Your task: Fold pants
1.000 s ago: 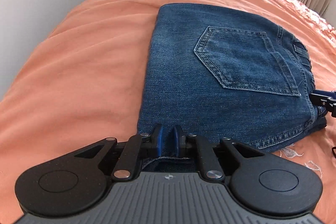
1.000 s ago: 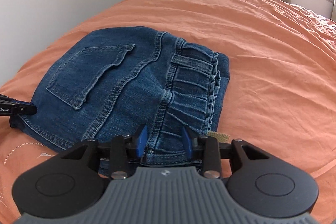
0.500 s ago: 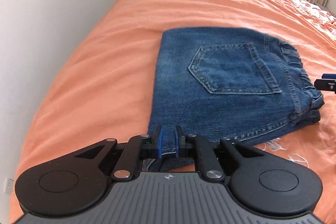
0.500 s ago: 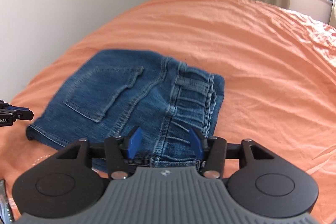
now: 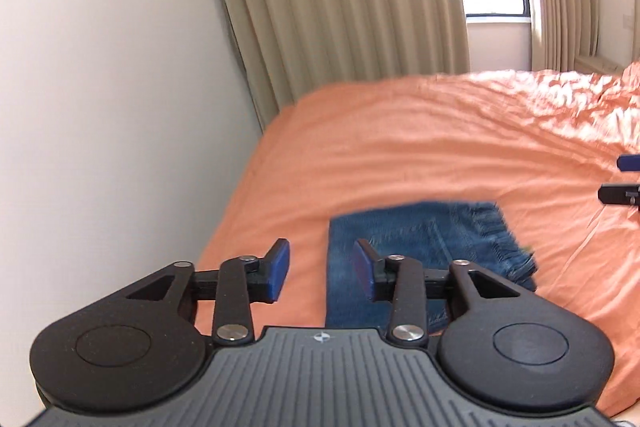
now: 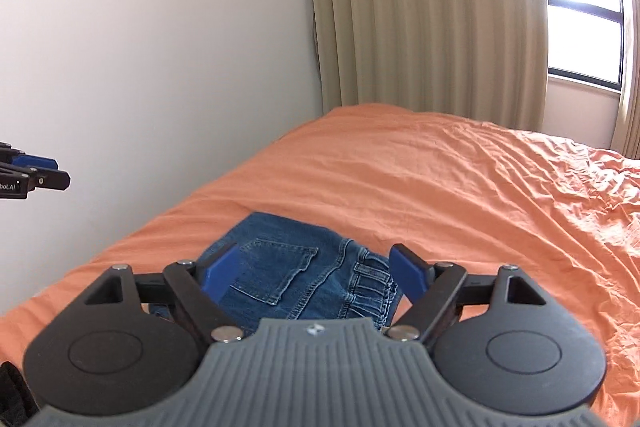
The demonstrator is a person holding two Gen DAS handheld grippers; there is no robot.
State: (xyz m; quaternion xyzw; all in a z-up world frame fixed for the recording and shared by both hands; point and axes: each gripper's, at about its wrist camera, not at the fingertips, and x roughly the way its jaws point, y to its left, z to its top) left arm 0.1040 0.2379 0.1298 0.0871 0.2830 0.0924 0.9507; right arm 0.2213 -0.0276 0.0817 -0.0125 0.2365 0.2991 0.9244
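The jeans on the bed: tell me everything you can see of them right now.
The jeans are blue denim, folded into a compact, roughly rectangular bundle lying flat on the orange bedspread near the wall-side edge. A stitched back pocket faces up, with the gathered waistband and a belt loop to its right. The left view is blurred. Nothing grips them: both grippers' jaws are opening above, with no cloth between them.

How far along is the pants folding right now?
Done, it seems: the jeans lie on the orange bed as a compact folded stack, back pocket up. In hand: nothing; the left gripper and right gripper are both opening, clear above the fabric. Left: little that shows, perhaps smoothing.
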